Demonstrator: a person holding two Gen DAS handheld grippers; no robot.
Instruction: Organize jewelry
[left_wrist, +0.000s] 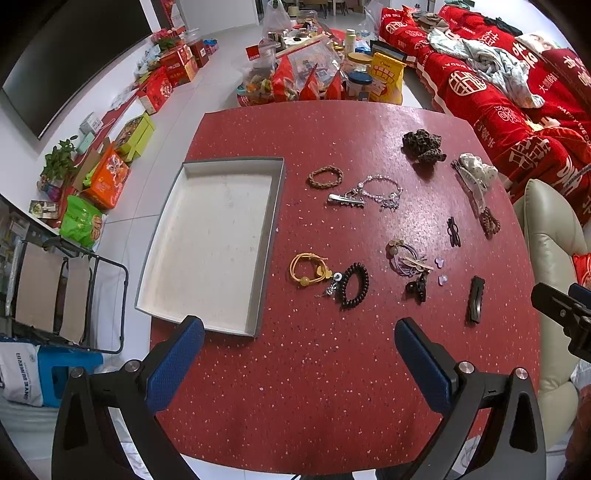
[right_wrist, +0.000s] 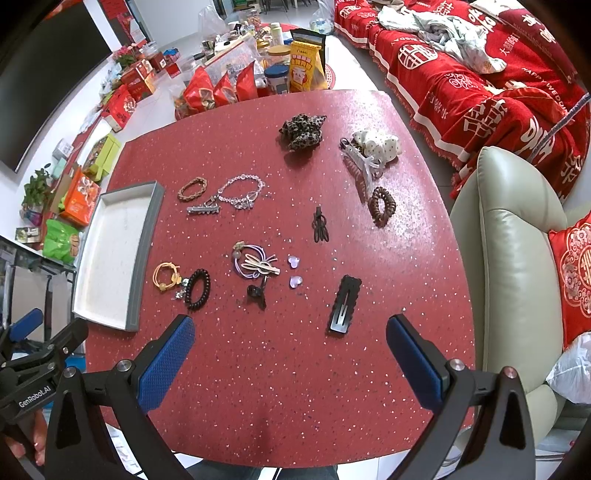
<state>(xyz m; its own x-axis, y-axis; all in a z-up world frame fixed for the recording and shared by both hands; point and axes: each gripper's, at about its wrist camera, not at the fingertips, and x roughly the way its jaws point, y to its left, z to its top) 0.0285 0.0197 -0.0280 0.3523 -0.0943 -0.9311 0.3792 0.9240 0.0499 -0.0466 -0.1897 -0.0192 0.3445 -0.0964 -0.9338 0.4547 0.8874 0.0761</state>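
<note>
A grey tray with a white inside (left_wrist: 155, 280) (right_wrist: 144, 236) lies empty at the left of the red table. Jewelry and hair pieces lie spread to its right: a brown braided band (left_wrist: 325, 177), a silver chain bracelet (left_wrist: 380, 190), a yellow cord bracelet (left_wrist: 308, 269), a black spiral tie (left_wrist: 354, 285) (right_wrist: 197, 288), purple ties (right_wrist: 253, 264), a black snap clip (right_wrist: 344, 304), a leopard scrunchie (right_wrist: 303, 131). My left gripper (left_wrist: 299, 341) is open and empty above the near table edge. My right gripper (right_wrist: 290, 339) is open and empty, near the black snap clip.
A cream armchair (right_wrist: 509, 258) stands right of the table, a red-covered sofa (right_wrist: 480, 74) behind it. Snack bags and jars (right_wrist: 273, 74) crowd the floor beyond the far edge. Boxes line the left wall under a dark screen (left_wrist: 66, 62).
</note>
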